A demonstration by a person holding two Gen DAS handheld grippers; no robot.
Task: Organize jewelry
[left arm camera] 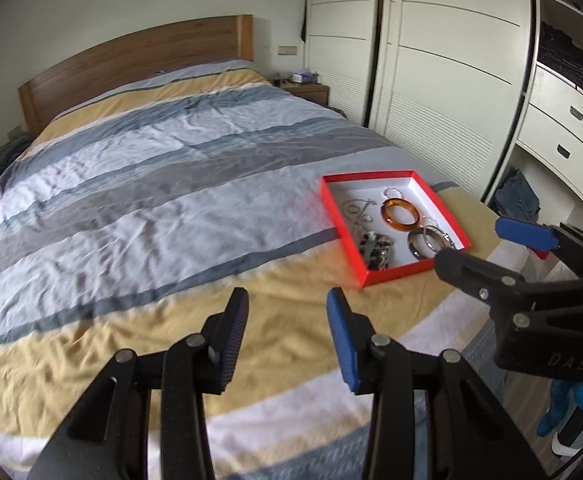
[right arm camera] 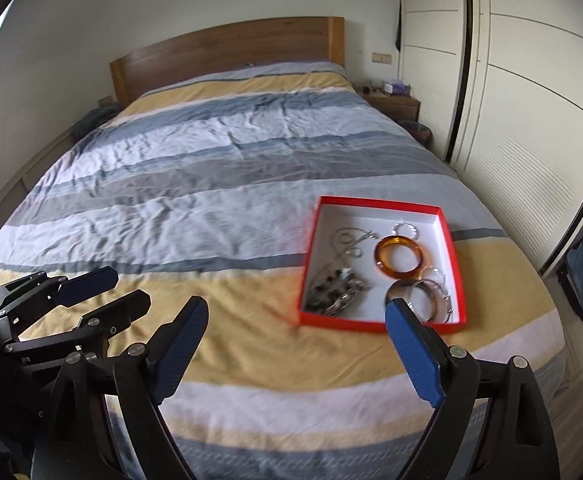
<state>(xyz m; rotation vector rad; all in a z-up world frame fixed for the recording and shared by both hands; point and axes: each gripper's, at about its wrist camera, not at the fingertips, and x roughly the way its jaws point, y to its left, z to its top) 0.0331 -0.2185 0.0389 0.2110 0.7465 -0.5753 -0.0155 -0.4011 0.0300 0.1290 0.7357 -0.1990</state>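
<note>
Bed (right arm camera: pixel 219 184) carries one red box (right arm camera: pixel 457 264) with one amber bangle (right arm camera: pixel 385 260); both hand-held grippers, left (left arm camera: pixel 287 336) and right (right arm camera: pixel 295 344), gape wide, empty.

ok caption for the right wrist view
Open right gripper above striped bed, near red box of jewelry.

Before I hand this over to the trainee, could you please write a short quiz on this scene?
1. True or false: the amber bangle lies inside the red box.
2. What are the left gripper and right gripper holding? A) nothing B) a necklace C) the box
3. Fill in: the box rests on the striped ____.

Key: 1 true. 2 A: both are open and empty. 3 duvet; the beaded bracelets and silver bangles sit in the box as well.
</note>
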